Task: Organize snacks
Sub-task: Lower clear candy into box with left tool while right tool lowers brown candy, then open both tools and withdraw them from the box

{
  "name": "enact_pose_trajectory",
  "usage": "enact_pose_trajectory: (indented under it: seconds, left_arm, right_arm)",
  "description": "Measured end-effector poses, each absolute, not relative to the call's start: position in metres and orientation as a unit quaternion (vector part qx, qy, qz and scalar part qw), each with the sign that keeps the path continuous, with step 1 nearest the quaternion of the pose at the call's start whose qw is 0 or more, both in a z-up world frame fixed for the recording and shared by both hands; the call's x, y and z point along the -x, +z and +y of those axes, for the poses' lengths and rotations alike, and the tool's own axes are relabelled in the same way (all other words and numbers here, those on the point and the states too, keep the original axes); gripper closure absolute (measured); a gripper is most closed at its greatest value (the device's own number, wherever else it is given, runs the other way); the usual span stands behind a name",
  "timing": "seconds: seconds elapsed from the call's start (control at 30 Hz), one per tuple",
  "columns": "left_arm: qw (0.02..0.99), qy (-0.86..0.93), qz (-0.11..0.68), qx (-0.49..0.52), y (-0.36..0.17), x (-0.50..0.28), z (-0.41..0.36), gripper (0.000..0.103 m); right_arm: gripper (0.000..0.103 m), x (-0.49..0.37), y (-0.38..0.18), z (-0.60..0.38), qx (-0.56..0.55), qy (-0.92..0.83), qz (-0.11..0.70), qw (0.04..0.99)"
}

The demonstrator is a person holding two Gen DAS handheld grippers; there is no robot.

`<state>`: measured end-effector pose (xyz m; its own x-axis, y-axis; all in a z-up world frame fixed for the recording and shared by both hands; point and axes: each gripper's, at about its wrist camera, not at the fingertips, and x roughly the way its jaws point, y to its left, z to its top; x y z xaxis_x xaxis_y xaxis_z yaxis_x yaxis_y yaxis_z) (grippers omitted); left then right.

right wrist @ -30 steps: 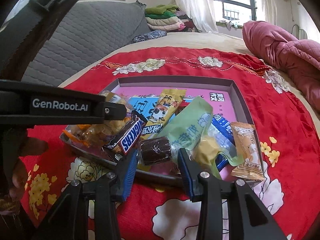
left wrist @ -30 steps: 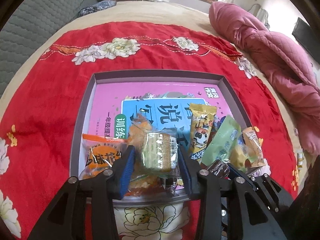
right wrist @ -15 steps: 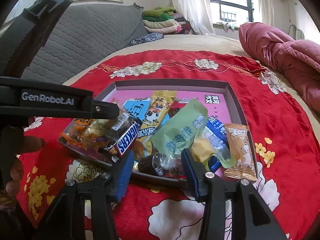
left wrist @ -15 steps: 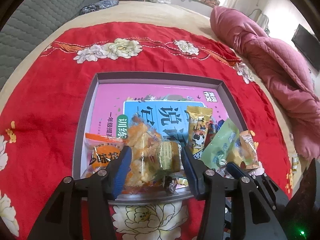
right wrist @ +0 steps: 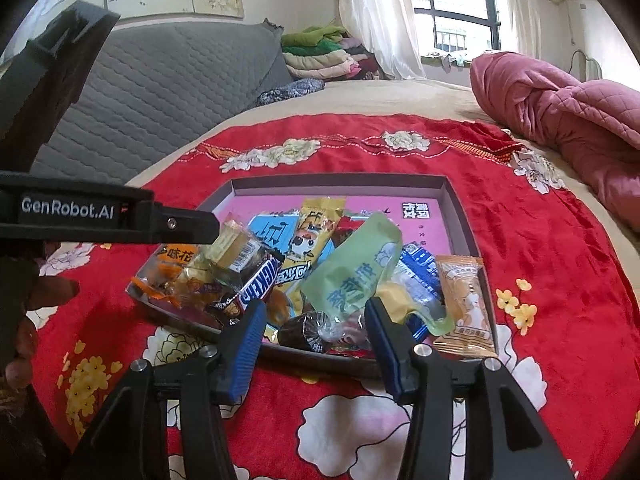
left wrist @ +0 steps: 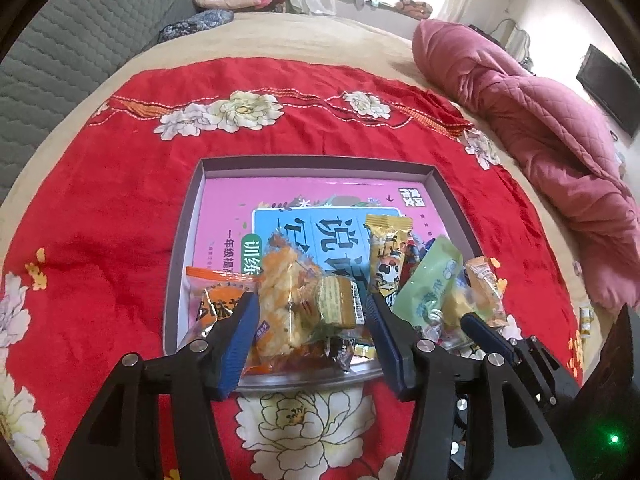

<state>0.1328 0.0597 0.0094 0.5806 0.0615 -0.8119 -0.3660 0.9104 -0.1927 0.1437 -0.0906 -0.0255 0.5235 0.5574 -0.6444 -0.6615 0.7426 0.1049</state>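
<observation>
We note a shallow grey-walled cardboard tray (left wrist: pixel 182 248) with a pink printed floor, resting on a red cloth with white flowers (left wrist: pixel 100 200). All snacks crowd the tray's near edge; its far half lies bare.

Left gripper (left wrist: pixel 310 320): its 2 blue-padded jaws are opening. Between them, at the tray's near edge, lie a clear packet of orange-and-white crisp pieces (left wrist: pixel 280 300) and a small olive-and-gold wrapped block (left wrist: pixel 338 304). We see gaps beside both pads, so nothing is gripped. An orange foil sachet (left wrist: pixel 218 296) sits in the tray's near-left corner, partly behind the left pad.

Right gripper (right wrist: pixel 316 320): jaws likewise opening, about medium-wide. A dark brown roll in clear wrap (right wrist: pixel 306 334) lies between them at the tray's near rim, touching neither pad that we can see.

Further into the tray from that roll: a pale green pouch (right wrist: pixel 356 276), a brown Snickers bar (right wrist: pixel 258 284), a yellow panda-print stick pack (right wrist: pixel 312 236). A tan sachet (right wrist: pixel 466 304) lies against the tray's right wall.
</observation>
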Motion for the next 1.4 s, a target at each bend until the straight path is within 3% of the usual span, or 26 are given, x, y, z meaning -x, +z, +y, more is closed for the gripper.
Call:
enact_pose_trajectory:
  seconds: [0.13, 0.5, 0.6, 0.7, 1.03, 1.4]
  left_arm:
    - [0.876, 0.122, 0.437, 0.167, 0.015, -0.126, 0.055, 0.038]
    - [0.882, 0.116, 0.428, 0.159, 0.028, -0.106, 0.046, 0.037]
    - [0.883, 0.115, 0.428, 0.157, 0.030, -0.100, 0.044, 0.027]
    - [0.883, 0.116, 0.428, 0.153, 0.032, -0.091, 0.040, 0.026]
    - [0.884, 0.112, 0.429, 0.152, 0.036, -0.075, 0.031, 0.026]
    - [0.874, 0.119, 0.441, 0.168, 0.025, -0.045, 0.033, 0.026]
  right_arm:
    - [0.049, -0.140, -0.020, -0.096, 0.074, 0.348, 0.338, 0.872]
    - [0.036, -0.132, -0.003, -0.113, 0.060, 0.319, 0.323, 0.889]
    - [0.029, -0.130, 0.003, -0.118, 0.049, 0.311, 0.325, 0.891]
    - [0.022, -0.127, 0.008, -0.122, 0.045, 0.300, 0.332, 0.893]
    - [0.014, -0.108, 0.026, -0.141, 0.040, 0.264, 0.317, 0.910]
    - [0.012, -0.081, 0.038, -0.143, 0.054, 0.253, 0.340, 0.904]
